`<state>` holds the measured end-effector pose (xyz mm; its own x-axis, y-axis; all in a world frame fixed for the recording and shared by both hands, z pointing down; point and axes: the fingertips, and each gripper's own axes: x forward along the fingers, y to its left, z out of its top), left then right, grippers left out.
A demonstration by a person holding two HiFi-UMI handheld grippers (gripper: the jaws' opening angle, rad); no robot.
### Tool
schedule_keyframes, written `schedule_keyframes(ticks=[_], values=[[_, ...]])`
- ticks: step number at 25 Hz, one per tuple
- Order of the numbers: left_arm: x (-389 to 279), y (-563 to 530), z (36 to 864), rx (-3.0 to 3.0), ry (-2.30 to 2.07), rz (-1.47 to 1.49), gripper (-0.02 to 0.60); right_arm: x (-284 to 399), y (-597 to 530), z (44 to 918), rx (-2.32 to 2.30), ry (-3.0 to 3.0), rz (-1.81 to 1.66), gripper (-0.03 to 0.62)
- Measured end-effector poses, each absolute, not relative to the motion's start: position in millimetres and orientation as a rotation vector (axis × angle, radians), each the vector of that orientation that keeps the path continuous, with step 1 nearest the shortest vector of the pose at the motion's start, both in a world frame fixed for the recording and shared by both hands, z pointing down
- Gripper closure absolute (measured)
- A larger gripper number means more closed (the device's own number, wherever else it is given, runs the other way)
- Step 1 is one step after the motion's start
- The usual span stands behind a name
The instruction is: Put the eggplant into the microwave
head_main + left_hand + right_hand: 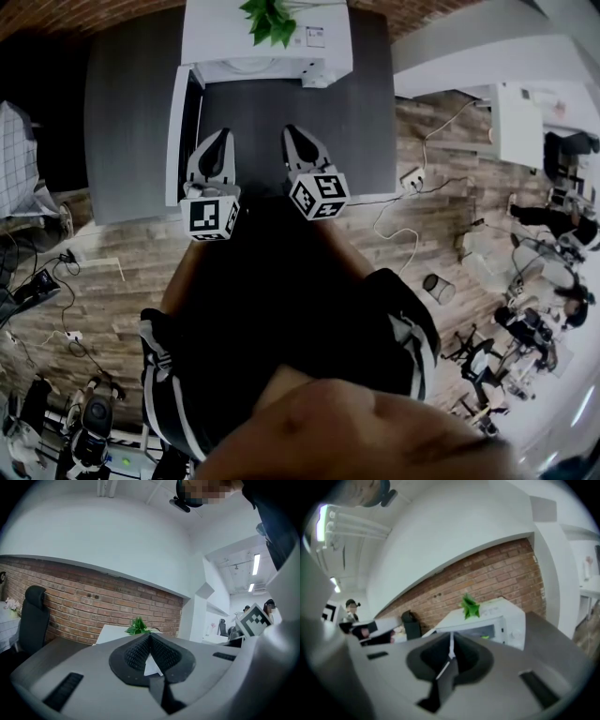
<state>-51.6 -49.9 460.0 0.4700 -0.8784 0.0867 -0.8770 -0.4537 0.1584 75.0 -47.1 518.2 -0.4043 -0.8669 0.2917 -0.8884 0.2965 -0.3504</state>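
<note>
No eggplant shows plainly in any view. The white microwave (267,37) stands at the far edge of the dark table (366,122), with a green plant (270,19) on its top. A white panel (174,131), seemingly its door swung open, juts toward me at its left. In the right gripper view a small green spot (486,637) shows at the microwave (506,620) front; I cannot tell what it is. My left gripper (218,137) (149,637) and right gripper (292,131) (451,644) hang side by side above the table before the microwave, both shut and empty.
The table stands against a brick wall (70,606), with a black chair (32,620) at its left end. Cables (403,220) trail over the wooden floor on the right. Other people, desks and equipment (544,309) fill the room's right side.
</note>
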Motion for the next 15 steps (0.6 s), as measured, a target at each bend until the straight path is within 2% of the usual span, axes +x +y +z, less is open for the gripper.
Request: schedule_keyframes(ticks=[15], values=[[-42.3, -60.1, 462.1, 2.556, -1.502, 0.001, 0.546, 79.9, -52.0, 508.9, 1.707, -2.522, 0.674, 0.559]])
